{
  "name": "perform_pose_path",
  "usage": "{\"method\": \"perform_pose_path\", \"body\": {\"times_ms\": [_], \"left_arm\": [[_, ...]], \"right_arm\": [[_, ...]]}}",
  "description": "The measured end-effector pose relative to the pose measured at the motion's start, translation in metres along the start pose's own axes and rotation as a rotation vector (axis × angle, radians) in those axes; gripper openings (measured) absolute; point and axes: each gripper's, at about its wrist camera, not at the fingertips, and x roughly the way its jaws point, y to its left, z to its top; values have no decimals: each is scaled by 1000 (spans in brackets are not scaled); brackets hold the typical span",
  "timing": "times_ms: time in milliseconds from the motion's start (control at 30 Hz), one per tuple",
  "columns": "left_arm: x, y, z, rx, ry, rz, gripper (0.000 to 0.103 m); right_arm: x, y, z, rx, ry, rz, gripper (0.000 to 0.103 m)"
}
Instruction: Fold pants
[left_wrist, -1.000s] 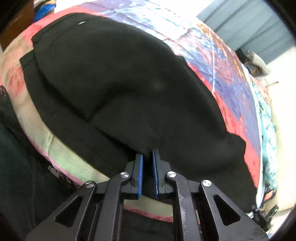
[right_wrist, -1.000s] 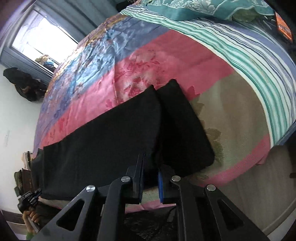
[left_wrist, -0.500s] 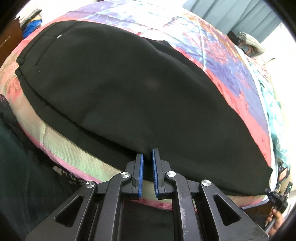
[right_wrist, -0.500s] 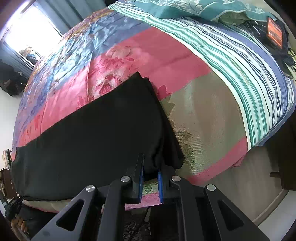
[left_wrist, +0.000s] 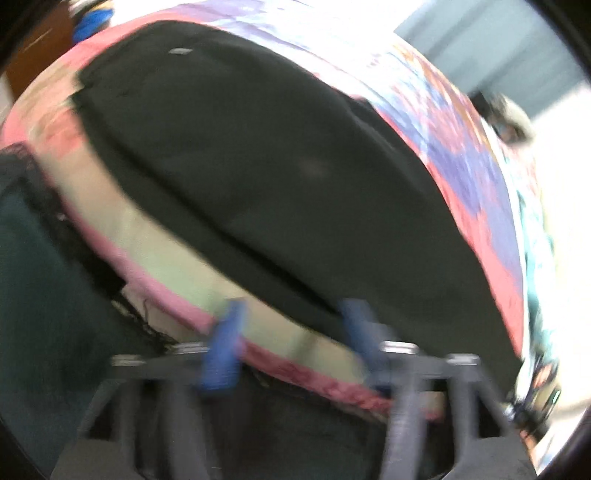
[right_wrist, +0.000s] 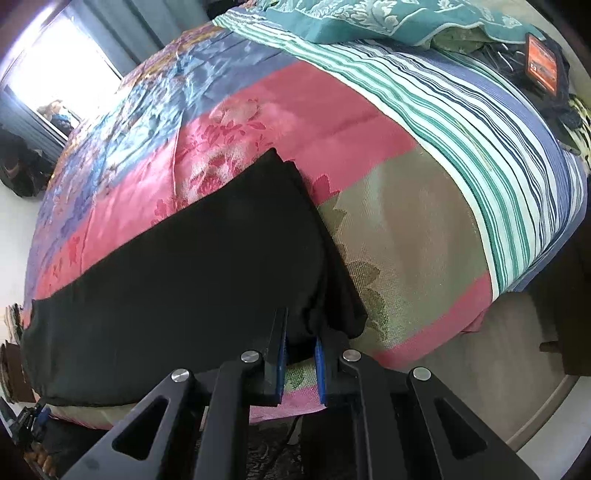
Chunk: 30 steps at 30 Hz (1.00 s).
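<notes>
— While the black pants (right_wrist: 177, 273) lie flat across the bedspread (right_wrist: 317, 122), where are the tongs?
— Right gripper (right_wrist: 300, 360) pinches their six o'clock hem; left gripper (left_wrist: 291, 339) is opening, nothing between its pads.

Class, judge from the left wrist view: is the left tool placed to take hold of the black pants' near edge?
Probably yes: the left tool is opening right at the black fabric pants, nothing between.
</notes>
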Motion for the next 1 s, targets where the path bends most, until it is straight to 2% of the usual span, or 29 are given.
{"method": "perform_pose_path", "body": {"times_ms": [67, 133, 167, 367, 500, 767, 933, 967, 1000], "left_arm": [[-9, 24, 13, -83, -54, -15, 76], [-10, 46, 30, -159, -51, -54, 59], [-10, 54, 36, -190, -49, -69, 58], [6, 88, 58, -336, -6, -166, 57], [17, 95, 64, -399, 9, -186, 57], [9, 90, 73, -384, -16, -202, 57], [21, 89, 82, -432, -36, -204, 56], [22, 89, 82, -439, -43, -202, 53], [21, 87, 82, -432, -52, -188, 25]], "right_arm": [[-1, -3, 0, 17, -4, 9, 13], [-1, -4, 0, 26, -5, 20, 14], [-2, -3, 0, 27, -5, 21, 15], [-2, 0, -1, 32, -12, 24, 15], [-3, -1, -1, 31, -14, 24, 15], [-3, -1, -2, 31, -14, 24, 15], [-4, -1, -4, 33, -16, 28, 15], [-4, -1, -4, 33, -18, 28, 15], [-5, -1, -5, 32, -19, 29, 15]]}}
